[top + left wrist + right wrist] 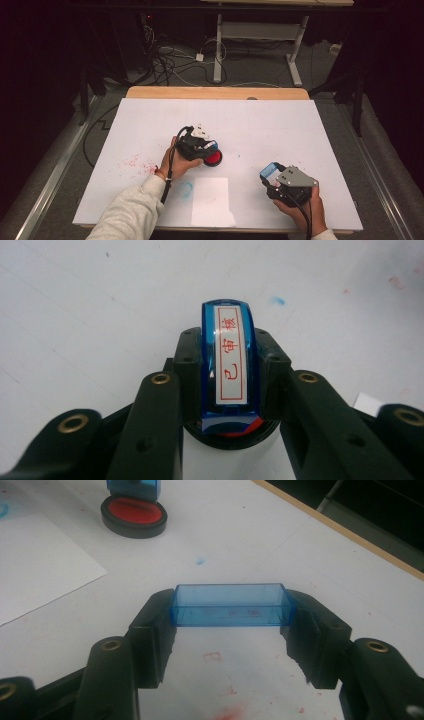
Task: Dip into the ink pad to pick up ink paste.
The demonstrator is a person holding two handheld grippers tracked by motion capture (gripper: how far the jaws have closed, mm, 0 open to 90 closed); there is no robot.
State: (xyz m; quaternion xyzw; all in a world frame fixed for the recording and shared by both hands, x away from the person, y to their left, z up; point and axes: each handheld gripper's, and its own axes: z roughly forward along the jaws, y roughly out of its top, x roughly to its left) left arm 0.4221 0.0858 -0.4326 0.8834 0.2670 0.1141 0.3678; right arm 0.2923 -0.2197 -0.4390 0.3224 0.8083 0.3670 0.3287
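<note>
At the middle of the white-covered worktop [150,115], the left gripper [204,146] clamps a translucent blue plastic stamp with a white label of red characters [230,360], its jaws pressed against the stamp's two sides. The stamp is lowered onto a round black-rimmed red ink pad [214,158] that sits on the worktop. Well apart, toward the near right corner, the right gripper [272,172] grips a clear blue rectangular plastic cap [231,605] by its two ends, held just above the red-smudged surface. A blank white sheet of paper [211,201] lies at the near edge between the two hands, beside a faint blue ring mark [185,188].
</note>
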